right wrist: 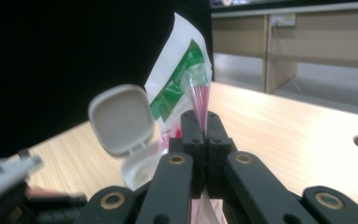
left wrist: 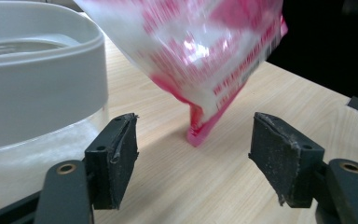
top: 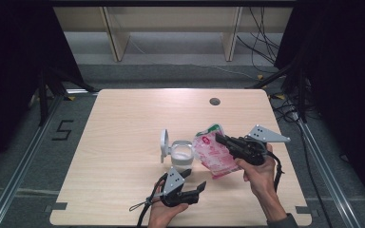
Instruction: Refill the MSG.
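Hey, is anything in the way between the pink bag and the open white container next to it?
Nothing visible. The right gripper pinches the bag right beside the container, whose lid is flipped open on the far side from the bag. The left gripper stands open, nearer the person.

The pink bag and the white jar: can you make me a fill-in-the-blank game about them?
1. The right gripper is shut on the ____ bag.
2. The white container has its hinged lid flipped ____.
3. The left gripper has its jaws ____, with nothing between them.
4. The table is made of light ____.

Missing words: pink; open; open; wood
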A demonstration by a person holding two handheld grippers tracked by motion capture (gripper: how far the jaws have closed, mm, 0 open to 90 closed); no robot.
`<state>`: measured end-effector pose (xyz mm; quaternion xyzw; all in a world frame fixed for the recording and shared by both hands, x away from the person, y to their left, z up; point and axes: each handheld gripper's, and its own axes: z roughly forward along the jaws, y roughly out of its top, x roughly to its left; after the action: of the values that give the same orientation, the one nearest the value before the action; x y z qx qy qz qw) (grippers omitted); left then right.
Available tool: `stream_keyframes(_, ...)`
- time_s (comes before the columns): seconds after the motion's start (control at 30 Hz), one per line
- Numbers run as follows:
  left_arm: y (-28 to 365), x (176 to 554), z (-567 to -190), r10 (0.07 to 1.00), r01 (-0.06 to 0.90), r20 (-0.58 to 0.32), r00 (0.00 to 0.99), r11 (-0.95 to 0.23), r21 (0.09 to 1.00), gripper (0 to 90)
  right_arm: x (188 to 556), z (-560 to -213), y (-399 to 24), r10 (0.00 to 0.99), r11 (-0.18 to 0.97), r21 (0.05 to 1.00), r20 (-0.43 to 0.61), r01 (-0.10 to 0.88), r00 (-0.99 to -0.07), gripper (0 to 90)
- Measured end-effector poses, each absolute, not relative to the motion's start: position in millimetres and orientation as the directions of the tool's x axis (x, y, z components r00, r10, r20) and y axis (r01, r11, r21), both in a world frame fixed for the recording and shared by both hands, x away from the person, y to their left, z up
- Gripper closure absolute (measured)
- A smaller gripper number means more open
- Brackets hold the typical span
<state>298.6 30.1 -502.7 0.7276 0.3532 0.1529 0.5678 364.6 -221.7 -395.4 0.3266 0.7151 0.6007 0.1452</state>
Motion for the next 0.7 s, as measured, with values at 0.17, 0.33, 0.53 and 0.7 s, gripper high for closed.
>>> stream_keyframes(0.17, 35, 297, -500, 0.700, 0.334, -0.169, 0.694, -0.105, 0.937, 31.1, 361, -400, -240, 0.658, 0.051, 0.957, 0.182, 0.285, -0.731, 90.0)
stream_keyframes(0.33, 38, 294, -501, 0.705, 0.334, -0.169, 0.689, -0.103, 0.937, 30.8, 349, -404, -259, 0.680, 0.025, 0.956, 0.197, 0.292, -0.706, 90.0)
stream_keyframes(0.53, 37, 294, -501, 0.703, 0.333, -0.168, 0.691, -0.104, 0.937, 31.0, 332, -412, -279, 0.711, 0.011, 0.950, 0.211, 0.311, -0.671, 90.0)
stream_keyframes(0.7, 35, 296, -502, 0.702, 0.336, -0.169, 0.692, -0.105, 0.936, 30.9, 333, -419, -288, 0.732, -0.012, 0.947, 0.226, 0.320, -0.642, 90.0)
